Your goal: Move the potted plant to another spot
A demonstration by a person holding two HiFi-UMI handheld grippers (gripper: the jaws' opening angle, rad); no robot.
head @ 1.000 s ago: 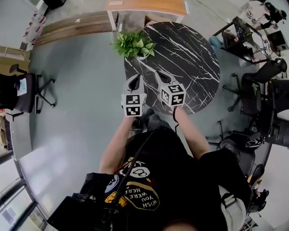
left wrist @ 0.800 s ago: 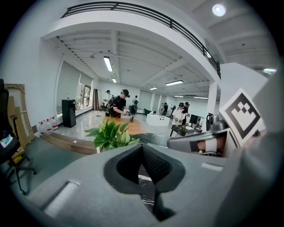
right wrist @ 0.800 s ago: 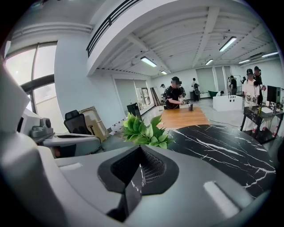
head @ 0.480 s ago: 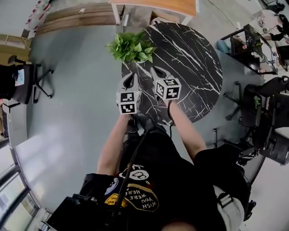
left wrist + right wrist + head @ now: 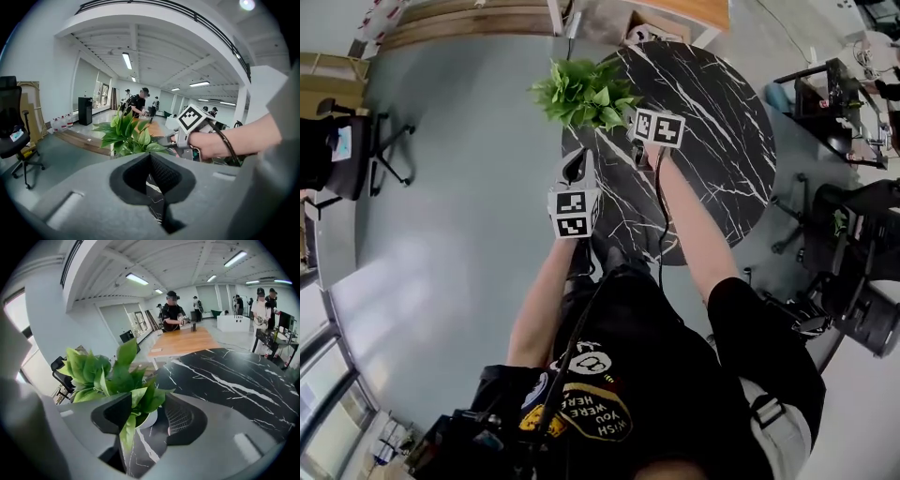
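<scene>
Your head camera looks steeply down on the worktop (image 5: 712, 131); both handheld cameras, low, face the nearby potted plant (image 5: 112, 376).

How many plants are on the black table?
1. The potted plant stands near the left edge of the black marble table. A small one could hide behind its leaves, but none shows.

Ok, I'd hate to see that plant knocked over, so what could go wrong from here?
1. The right gripper is opening, with leaves of the green potted plant between its jaws, in front of the white pot. Closing here could crush leaves instead of gripping the pot.
2. The plant stands near the rim of the round black marble table, so a nudge from the gripper might tip it or push it off.
</scene>
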